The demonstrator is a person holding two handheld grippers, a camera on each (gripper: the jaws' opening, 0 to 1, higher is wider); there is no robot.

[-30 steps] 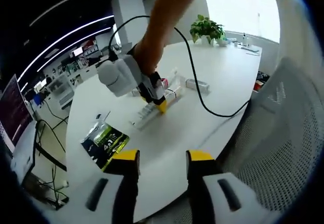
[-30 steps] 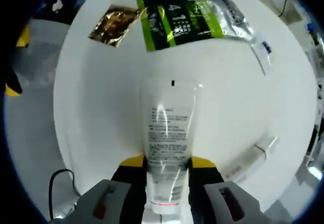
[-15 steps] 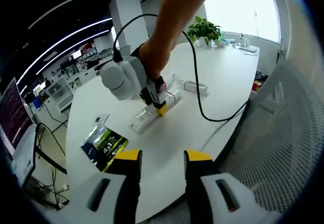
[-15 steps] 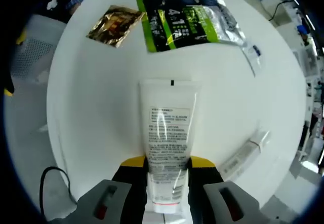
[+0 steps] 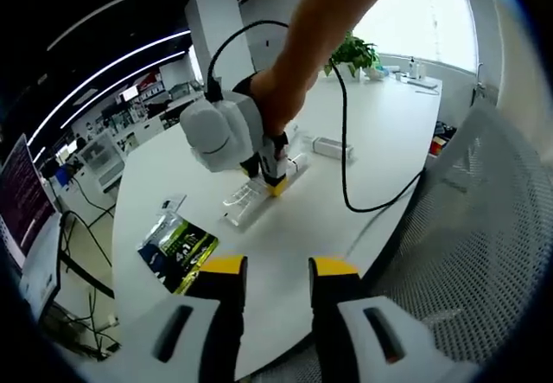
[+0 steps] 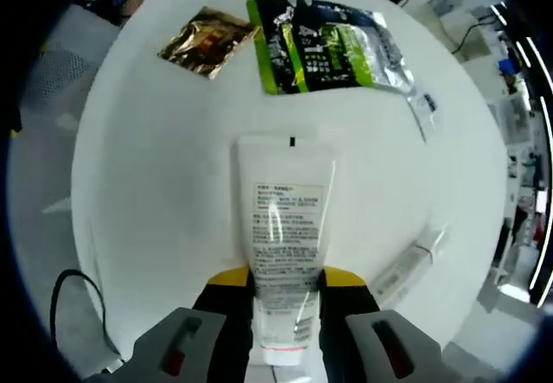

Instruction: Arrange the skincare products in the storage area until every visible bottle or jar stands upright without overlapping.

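Gripping white tube [image 6: 284,245] (label unreadable), right gripper [image 6: 284,281]

A white plastic squeeze tube [image 6: 282,245] with printed text lies flat on the white table, crimped end pointing toward a green pouch.

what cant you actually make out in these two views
- Tube cap end: right gripper view, hidden between the right gripper's jaws, so the cap can't be seen.
- Tube label text: right gripper view, too small and glared to read.
- Green pouch print: left gripper view, too small.
- Items behind the right gripper on the table: left gripper view, partly covered by the gripper and the person's arm.
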